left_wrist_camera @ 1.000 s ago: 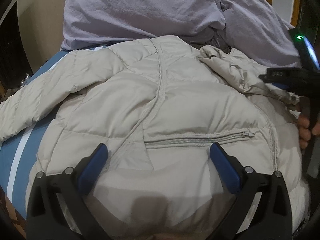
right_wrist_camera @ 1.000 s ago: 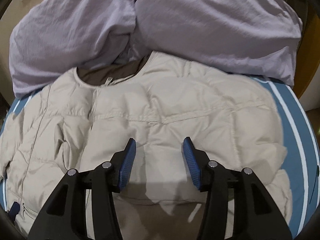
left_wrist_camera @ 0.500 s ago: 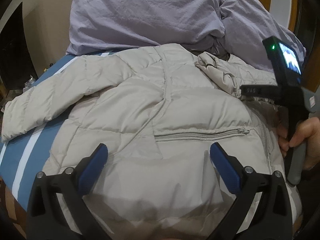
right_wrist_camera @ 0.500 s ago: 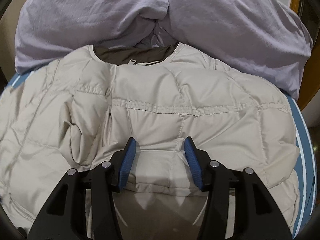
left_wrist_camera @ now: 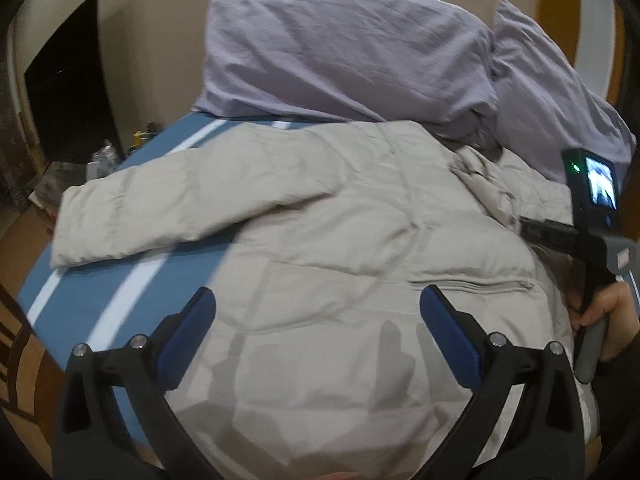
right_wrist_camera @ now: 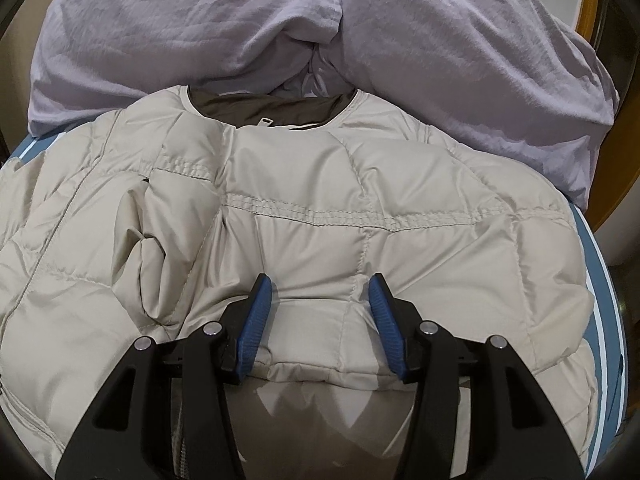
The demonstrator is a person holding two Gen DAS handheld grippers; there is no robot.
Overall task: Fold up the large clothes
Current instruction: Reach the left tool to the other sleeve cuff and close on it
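Note:
A beige quilted jacket lies spread on the bed, front up, with one sleeve stretched out to the left and a pocket zipper on the right. My left gripper hovers open over the jacket's lower part, nothing between its pads. In the right wrist view my right gripper is shut on a puffy folded edge of the jacket, just below the brown-lined collar. A hand holds the right gripper's body at the jacket's right side.
Lavender pillows are heaped against the wall behind the collar, also filling the top of the right wrist view. The blue bedsheet with white stripes shows left of the jacket. A dark opening and floor clutter lie beyond the bed's left edge.
The left gripper has drawn back and up, so the whole left sleeve and more of the sheet show. The right gripper carried its fold of jacket closer to the collar.

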